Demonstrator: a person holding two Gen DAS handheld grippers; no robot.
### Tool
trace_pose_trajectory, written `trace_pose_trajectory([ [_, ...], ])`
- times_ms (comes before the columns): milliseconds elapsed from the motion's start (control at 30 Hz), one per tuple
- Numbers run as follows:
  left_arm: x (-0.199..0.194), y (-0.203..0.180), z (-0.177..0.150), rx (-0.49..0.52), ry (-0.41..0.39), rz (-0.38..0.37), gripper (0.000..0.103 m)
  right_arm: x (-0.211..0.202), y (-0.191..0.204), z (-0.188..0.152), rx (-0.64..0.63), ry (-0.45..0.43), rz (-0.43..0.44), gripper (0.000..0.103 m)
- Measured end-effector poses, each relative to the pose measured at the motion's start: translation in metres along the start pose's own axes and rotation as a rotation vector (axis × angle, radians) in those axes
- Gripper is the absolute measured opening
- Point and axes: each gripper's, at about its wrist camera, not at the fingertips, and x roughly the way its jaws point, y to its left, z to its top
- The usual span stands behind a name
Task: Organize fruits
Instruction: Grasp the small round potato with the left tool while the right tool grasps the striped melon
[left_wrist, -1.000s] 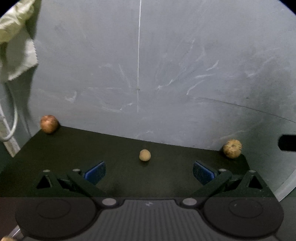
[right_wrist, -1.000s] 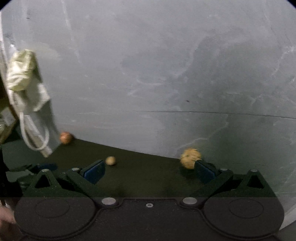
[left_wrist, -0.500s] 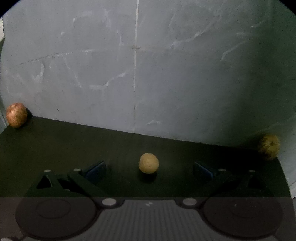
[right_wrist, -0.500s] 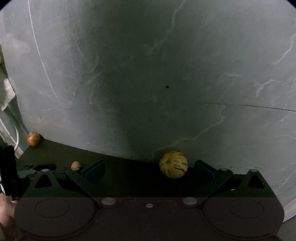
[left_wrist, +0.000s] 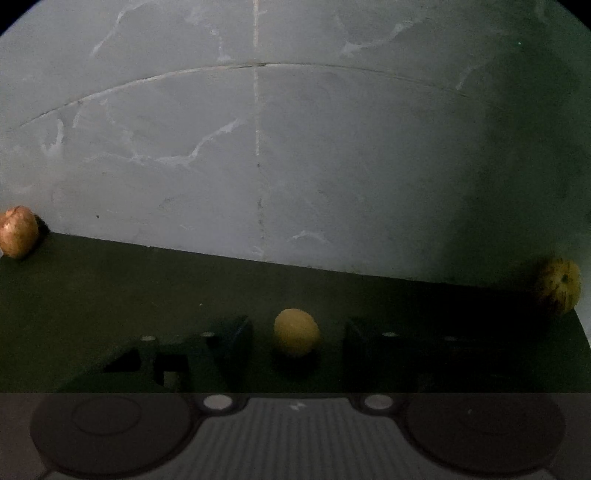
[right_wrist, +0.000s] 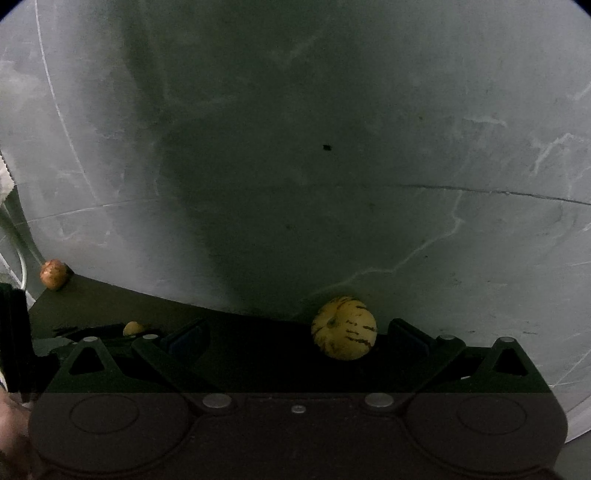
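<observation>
Grey, scuffed wall panels rise straight from the far edge of a dark tabletop (left_wrist: 110, 295), and the three fruits are strung out along that surface well apart from one another, which is likely why each gripper has lined up on a fruit of its own. Far left, a reddish-brown fruit (left_wrist: 17, 232) sits against the wall at the table's corner, out of reach of either tool for now. Nearer and toward the middle, the small tan fruit (left_wrist: 296, 332) lies on the table squarely between the fingers of the left gripper (left_wrist: 297, 345); its jaws stand spread, with a gap on each side of the fruit, so I judge it is set for a centred pinch and has not closed. Far right, the yellow striped fruit (right_wrist: 343, 328) rests at the foot of the wall. The right gripper (right_wrist: 295, 338) is spread wide around it, the fruit sitting nearer the right finger and apparently not touched. Closing from there would probably nudge it leftward first.
</observation>
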Motion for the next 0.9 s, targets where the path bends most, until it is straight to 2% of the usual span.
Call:
trace_pose_trajectory([
  [200,0.006,-0.004,0.001,0.024,-0.003,0.004,0.028,0.009,-0.001,-0.001,-0.012,0.011,-0.013,0.102],
  [500,-0.007,-0.011,0.000,0.026,-0.010,-0.027,0.027,0.038,-0.001,-0.006,-0.076,0.026,-0.099,0.099],
  [900,-0.015,-0.016,0.003,0.004,-0.017,-0.044,0.027,0.071,0.005,-0.014,-0.129,0.063,-0.199,0.072],
])
